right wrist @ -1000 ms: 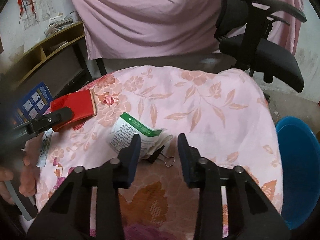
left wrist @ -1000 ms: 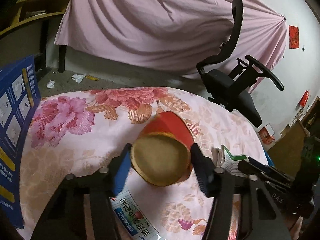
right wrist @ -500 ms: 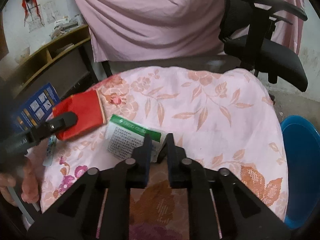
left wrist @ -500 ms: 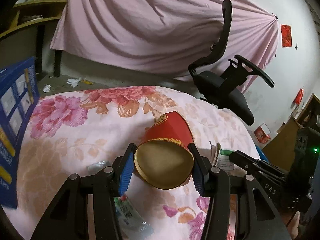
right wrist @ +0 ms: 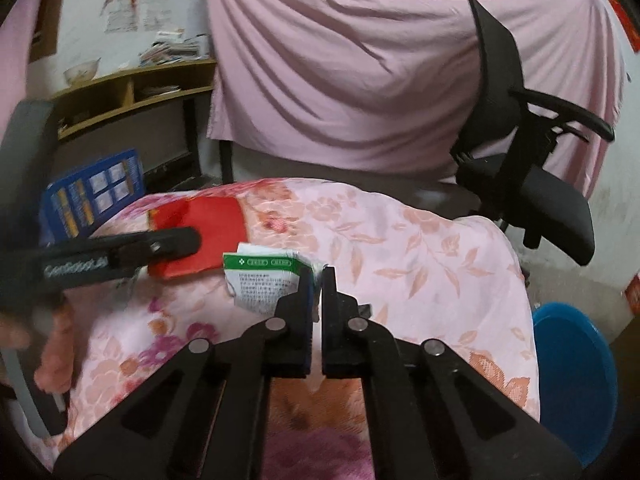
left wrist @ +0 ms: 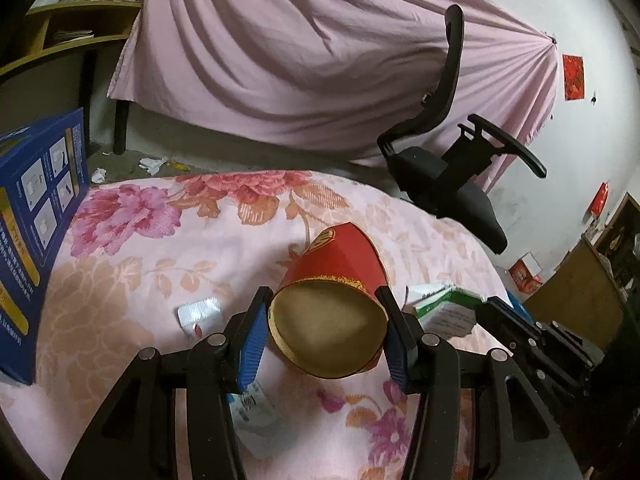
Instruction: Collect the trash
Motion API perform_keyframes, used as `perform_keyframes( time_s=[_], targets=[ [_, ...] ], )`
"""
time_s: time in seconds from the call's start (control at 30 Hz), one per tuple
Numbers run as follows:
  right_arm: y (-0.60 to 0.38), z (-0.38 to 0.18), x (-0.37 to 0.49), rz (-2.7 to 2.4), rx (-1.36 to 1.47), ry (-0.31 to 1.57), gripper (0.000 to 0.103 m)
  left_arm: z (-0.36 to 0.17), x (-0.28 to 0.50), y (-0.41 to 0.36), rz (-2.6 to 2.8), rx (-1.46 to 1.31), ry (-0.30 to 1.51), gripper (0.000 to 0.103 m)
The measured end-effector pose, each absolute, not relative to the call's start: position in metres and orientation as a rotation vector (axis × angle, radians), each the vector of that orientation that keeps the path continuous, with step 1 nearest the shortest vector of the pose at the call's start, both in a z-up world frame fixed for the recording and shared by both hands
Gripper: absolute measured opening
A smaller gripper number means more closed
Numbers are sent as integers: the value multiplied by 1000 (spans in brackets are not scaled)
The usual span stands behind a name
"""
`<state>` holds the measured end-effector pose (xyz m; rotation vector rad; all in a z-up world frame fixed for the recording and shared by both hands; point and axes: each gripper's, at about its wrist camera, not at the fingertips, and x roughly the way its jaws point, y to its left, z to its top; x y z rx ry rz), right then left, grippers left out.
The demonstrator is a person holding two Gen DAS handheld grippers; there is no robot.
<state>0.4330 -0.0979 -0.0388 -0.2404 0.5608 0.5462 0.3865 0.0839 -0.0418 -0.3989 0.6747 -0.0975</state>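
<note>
Floral cloth [right wrist: 420, 240]: right tongs [right wrist: 316, 276] just closed, gripping green-white packet [right wrist: 262, 280]; left tongs [left wrist: 326, 338] grip red cup [left wrist: 340, 280].

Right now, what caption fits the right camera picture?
Right gripper pinches a green-and-white packet above the flowery cloth.

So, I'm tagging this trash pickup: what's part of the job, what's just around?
Job:
- red paper cup, in left gripper
- green-and-white leaflet, in right gripper
- blister pack
- blue bin

Around:
- office chair
- blue box
- pink sheet
</note>
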Motion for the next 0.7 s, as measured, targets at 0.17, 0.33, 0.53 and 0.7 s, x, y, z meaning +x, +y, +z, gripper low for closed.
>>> perform_keyframes(
  time_s=[0.17, 0.33, 0.53, 0.7],
  targets=[
    [-98, -42, 430, 586, -230, 615, 31, -42, 376, 82, -82, -386, 688, 46],
    [-99, -50, 435, 644, -199, 700, 35, -46, 372, 83, -94, -391, 715, 46],
    [-95, -56, 439, 660, -200, 747, 42, -46, 376, 82, -100, -388, 726, 46],
    [-94, -57, 441, 660, -204, 763, 56, -46, 377, 80, -106, -377, 736, 46]
  ],
)
